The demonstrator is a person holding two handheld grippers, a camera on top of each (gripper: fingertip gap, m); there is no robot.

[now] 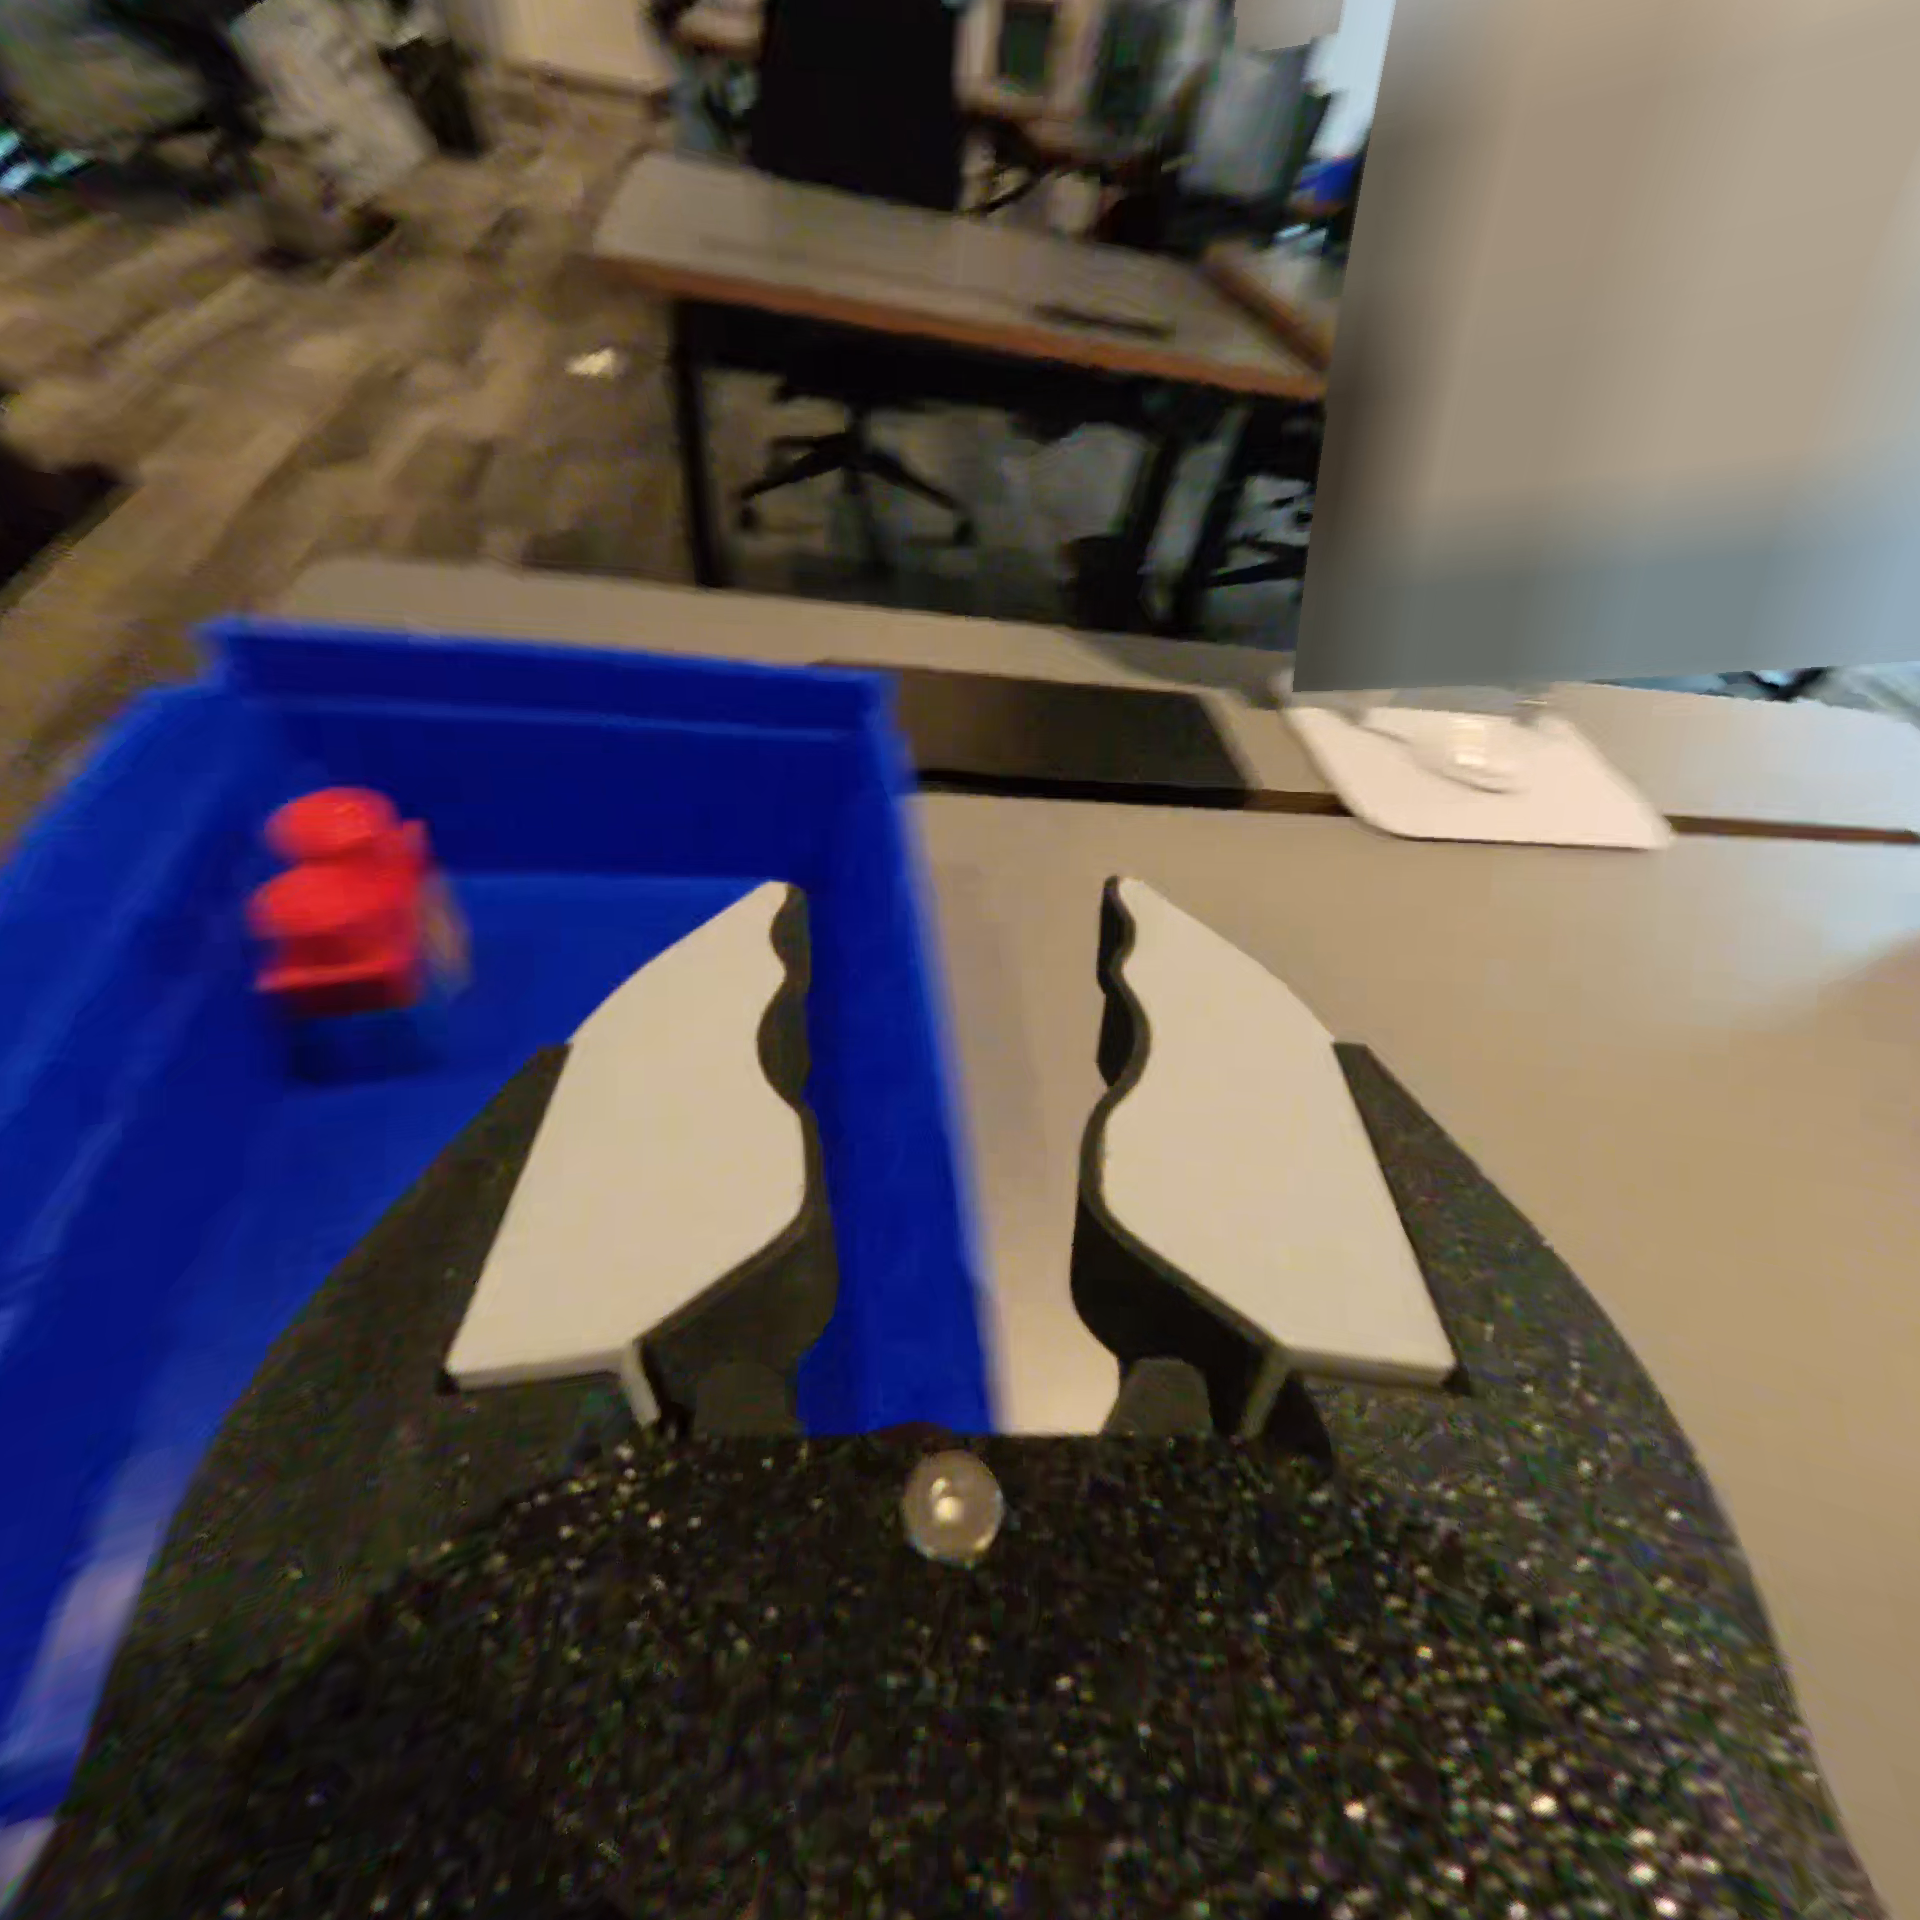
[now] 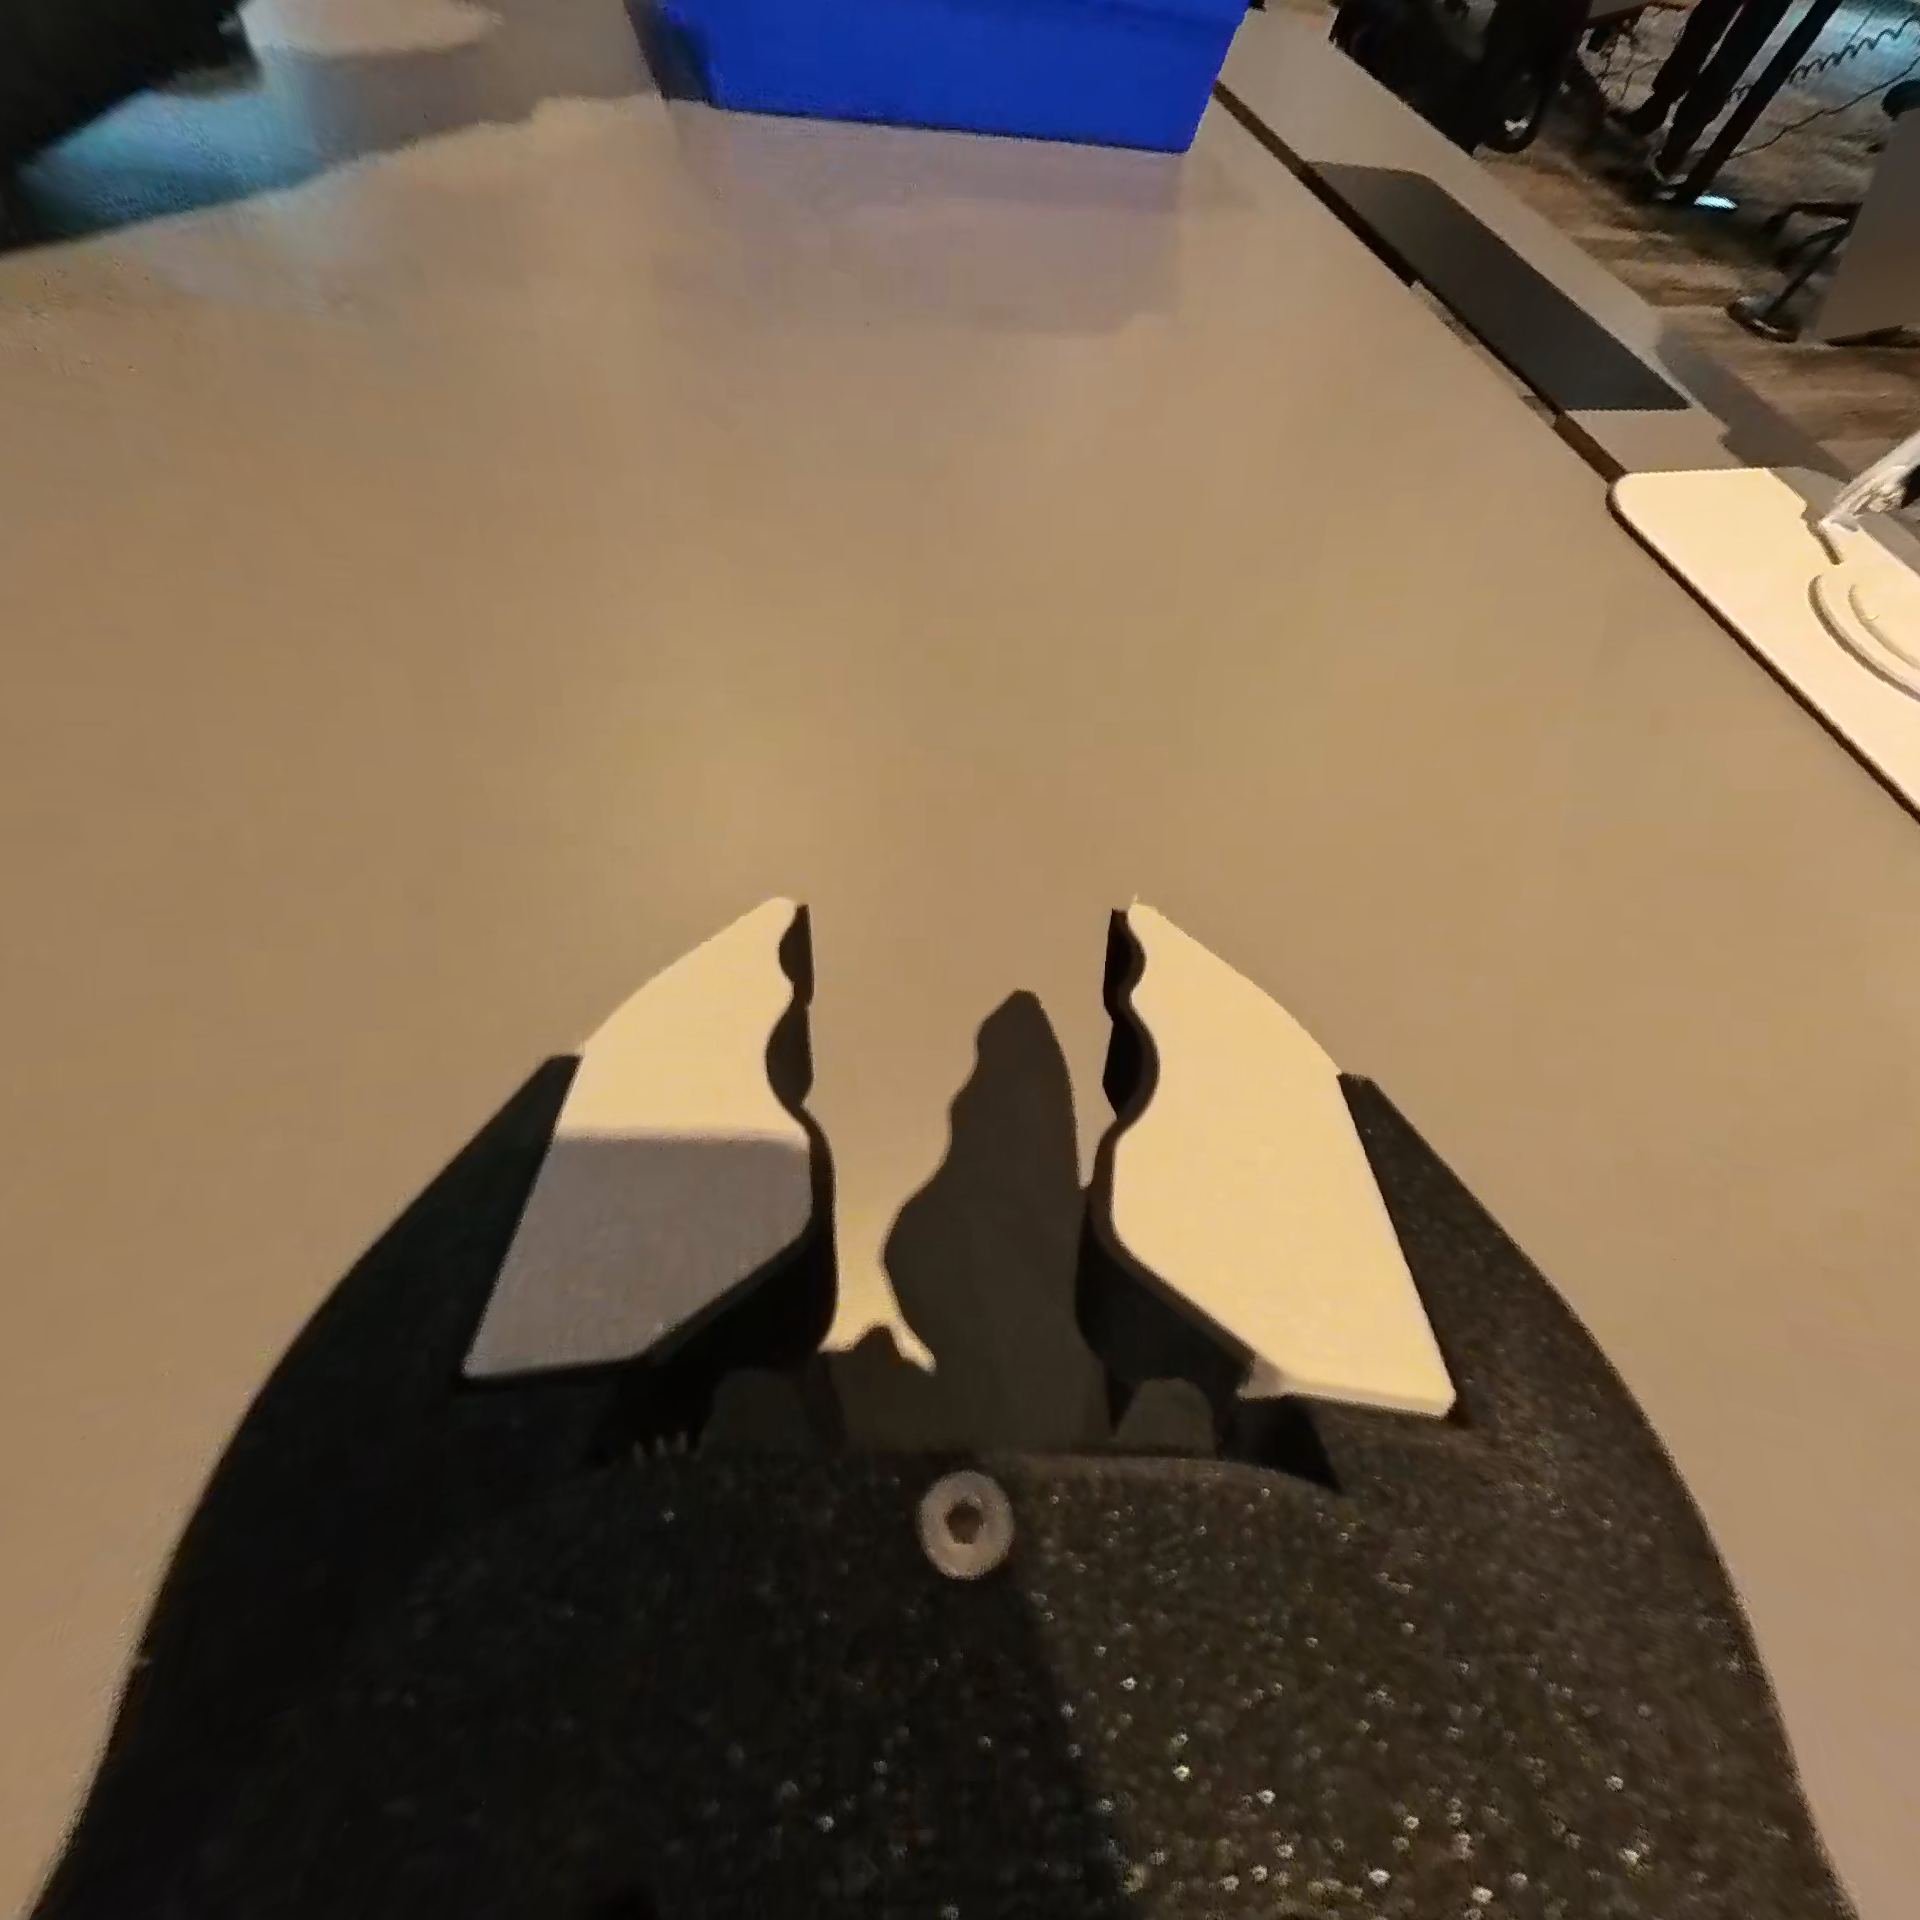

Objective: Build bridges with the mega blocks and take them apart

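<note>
The left gripper is held with its jaws parted by a clear gap and nothing between them; its left finger overlaps the interior of a blue bin, while its right finger lies over the grey table. The bin's right wall runs through the gap between the fingers. A red mega block, motion-blurred, with two round studs on top, sits inside the bin, ahead of and to the left of the left fingertip, well apart from it. Ahead and to the right of this gripper, a white stand base rests on the table. The right gripper is likewise parted and empty, positioned over bare table, with the finger shadow falling between the fingers. The blue bin lies far ahead of it, and the white stand base lies ahead to its right.
</note>
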